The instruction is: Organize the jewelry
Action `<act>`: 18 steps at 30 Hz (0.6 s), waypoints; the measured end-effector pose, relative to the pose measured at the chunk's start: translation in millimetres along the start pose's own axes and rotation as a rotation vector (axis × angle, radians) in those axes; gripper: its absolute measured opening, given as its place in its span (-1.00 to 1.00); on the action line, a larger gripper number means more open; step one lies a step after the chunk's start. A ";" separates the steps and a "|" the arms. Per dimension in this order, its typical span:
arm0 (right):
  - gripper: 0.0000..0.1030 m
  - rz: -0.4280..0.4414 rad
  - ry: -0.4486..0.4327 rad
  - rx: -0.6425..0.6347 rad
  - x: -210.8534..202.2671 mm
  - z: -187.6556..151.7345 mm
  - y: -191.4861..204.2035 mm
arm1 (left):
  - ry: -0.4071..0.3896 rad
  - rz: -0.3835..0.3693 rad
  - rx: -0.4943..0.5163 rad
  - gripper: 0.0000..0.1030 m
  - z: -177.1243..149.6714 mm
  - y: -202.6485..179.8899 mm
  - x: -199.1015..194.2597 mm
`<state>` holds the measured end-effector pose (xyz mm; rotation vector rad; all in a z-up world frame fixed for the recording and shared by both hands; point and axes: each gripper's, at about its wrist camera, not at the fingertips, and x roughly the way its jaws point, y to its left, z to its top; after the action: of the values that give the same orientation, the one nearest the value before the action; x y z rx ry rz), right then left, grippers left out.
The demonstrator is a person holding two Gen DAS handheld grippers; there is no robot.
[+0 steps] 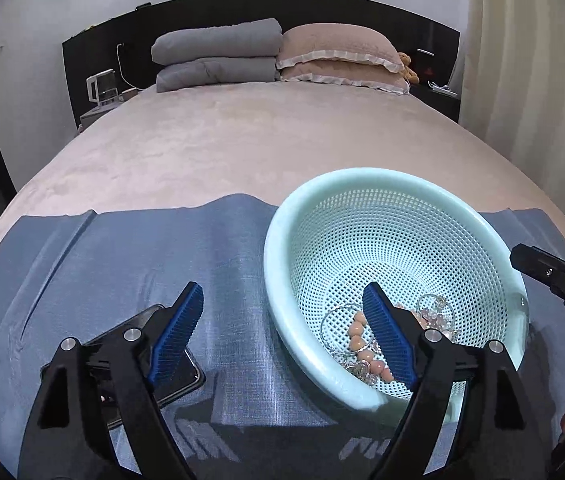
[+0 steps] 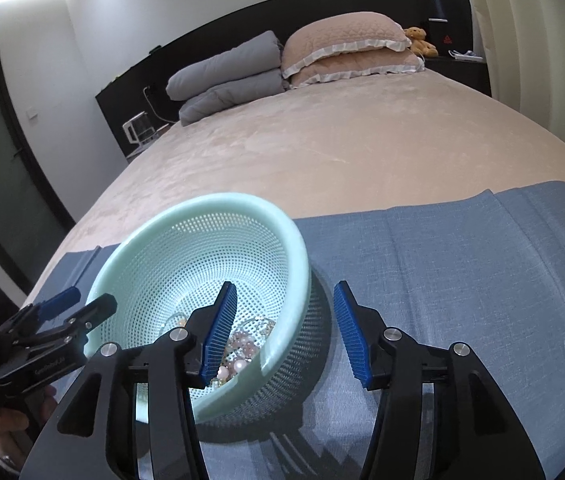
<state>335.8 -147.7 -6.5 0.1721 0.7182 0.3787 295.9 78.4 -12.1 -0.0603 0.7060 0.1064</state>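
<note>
A pink-beige bed (image 1: 218,148) carries a blue-grey cloth (image 2: 462,264) across its near end. On the cloth stands a mint-green perforated basket (image 1: 394,240), tilted, with the jewelry (image 1: 366,344) heaped in its bottom: peach bead strands, pale pearls, silver rings. The left tongs (image 1: 282,336) gape wide, straddling the basket's rim. The right tongs (image 2: 286,332) gape wide likewise. A dark phone (image 1: 170,384) lies on the cloth under the left tongs.

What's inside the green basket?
The basket holds jewelry: a peach bead string, pale pink beads and thin silvery rings. The left gripper's finger covers some of the pile, so hidden pieces can't be told.
</note>
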 end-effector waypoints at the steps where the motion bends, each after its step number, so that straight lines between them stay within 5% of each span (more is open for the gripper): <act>1: -0.08 0.006 0.006 0.000 1.3 -1.0 0.6 | 0.005 -0.006 0.002 0.57 -1.3 -0.5 1.5; 6: -0.08 0.035 0.038 0.015 6.8 -4.1 2.4 | 0.043 -0.102 0.008 0.57 -5.4 -6.5 8.0; 18: -0.52 -0.002 0.091 0.038 11.5 -8.8 -3.0 | 0.067 -0.098 0.097 0.43 -13.0 -28.2 8.4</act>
<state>338.6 -145.7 -20.9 0.1916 0.8155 0.3732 297.2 49.8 -26.9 -0.0058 0.7729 -0.0238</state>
